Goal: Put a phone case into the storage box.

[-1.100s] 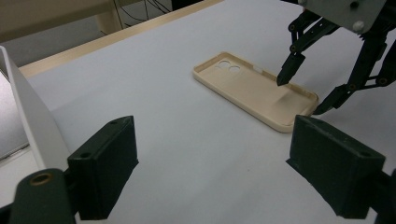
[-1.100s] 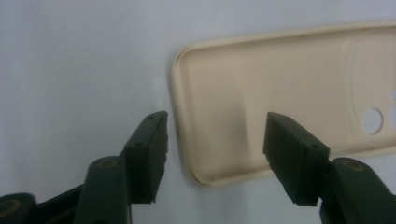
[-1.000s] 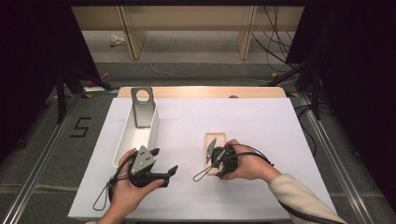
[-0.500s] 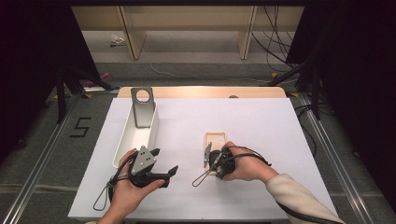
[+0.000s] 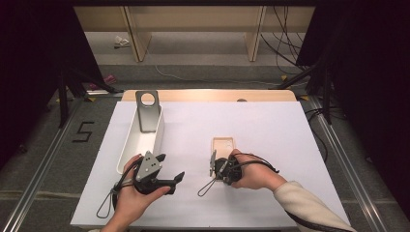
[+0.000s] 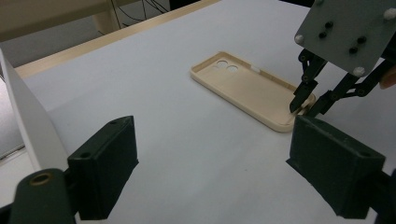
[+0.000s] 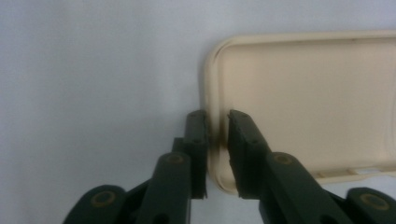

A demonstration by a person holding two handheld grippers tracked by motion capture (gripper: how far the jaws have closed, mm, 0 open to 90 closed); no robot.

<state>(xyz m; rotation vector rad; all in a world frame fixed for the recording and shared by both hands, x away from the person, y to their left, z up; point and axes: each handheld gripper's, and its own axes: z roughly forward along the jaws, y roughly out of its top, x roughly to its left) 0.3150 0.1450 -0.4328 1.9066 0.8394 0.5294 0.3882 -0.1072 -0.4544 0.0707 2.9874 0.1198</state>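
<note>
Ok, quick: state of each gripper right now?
Left gripper: open, holding nothing.
Right gripper: closing around the phone case rim; contact cannot be told.

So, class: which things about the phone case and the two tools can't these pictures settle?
- Phone case: far end cut off by the right gripper view's edge; near end behind the hand in the high view.
- Right tool: whether its jaws pinch the rim; blurred.
- White bin: its floor, partly hidden by the grey stand.

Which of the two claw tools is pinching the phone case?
The right gripper: its jaws straddle the beige phone case's rim. The left gripper gapes open, apart.
</note>
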